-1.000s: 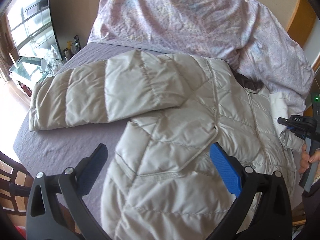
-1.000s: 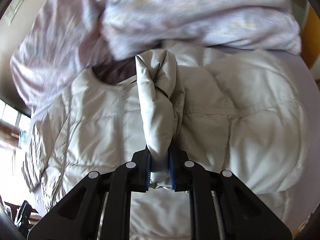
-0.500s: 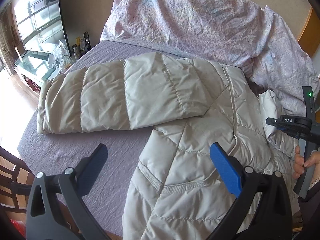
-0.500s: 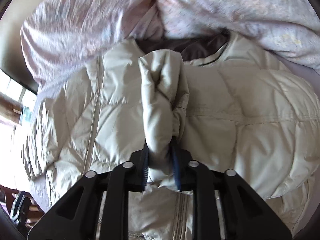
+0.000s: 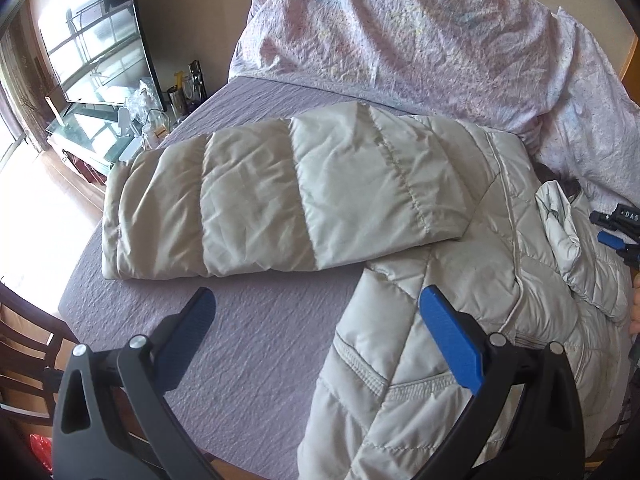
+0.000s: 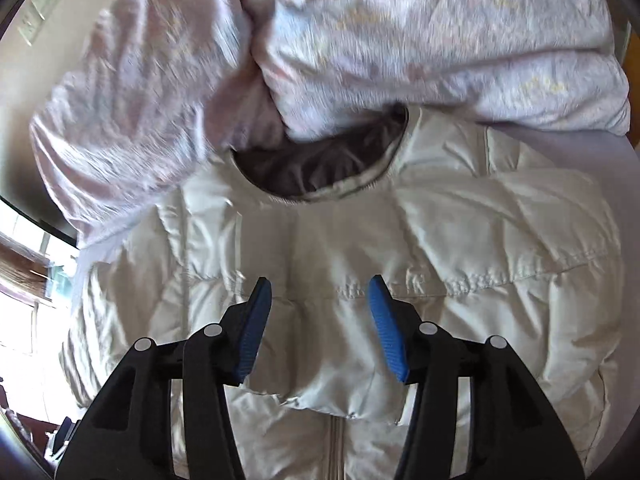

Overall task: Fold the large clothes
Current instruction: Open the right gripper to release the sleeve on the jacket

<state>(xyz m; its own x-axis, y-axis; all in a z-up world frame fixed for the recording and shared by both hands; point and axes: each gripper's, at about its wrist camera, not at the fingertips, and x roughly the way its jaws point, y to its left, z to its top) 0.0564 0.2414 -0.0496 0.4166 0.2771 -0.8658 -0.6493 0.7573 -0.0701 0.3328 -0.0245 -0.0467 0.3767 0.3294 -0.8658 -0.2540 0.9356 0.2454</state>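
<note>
1. Left wrist view: the left gripper [image 5: 316, 324] is standing wide open and holding nothing. The puffer jacket [image 5: 460, 280] is lying on the bed sheet [image 5: 248, 336], partly under its right finger. One sleeve [image 5: 280, 200] is stretching out unfolded ahead of the gripper, so this fold is still waiting.

2. Right wrist view: the right gripper [image 6: 320, 312] has just been opening and is now standing half open with nothing between the jaws. The other sleeve [image 6: 332, 372] is already lying across the jacket chest below them. The duvet [image 6: 360, 40] is lying beyond the collar [image 6: 320, 172]. The body folds are, I judge, not yet done.

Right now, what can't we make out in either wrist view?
- Jacket hem: left wrist view, cut off by the bottom edge and the left gripper.
- Right gripper: left wrist view, clipped at the right edge.
- Duvet print: right wrist view, blurred.
- Shelf clutter: left wrist view, too small.
</note>
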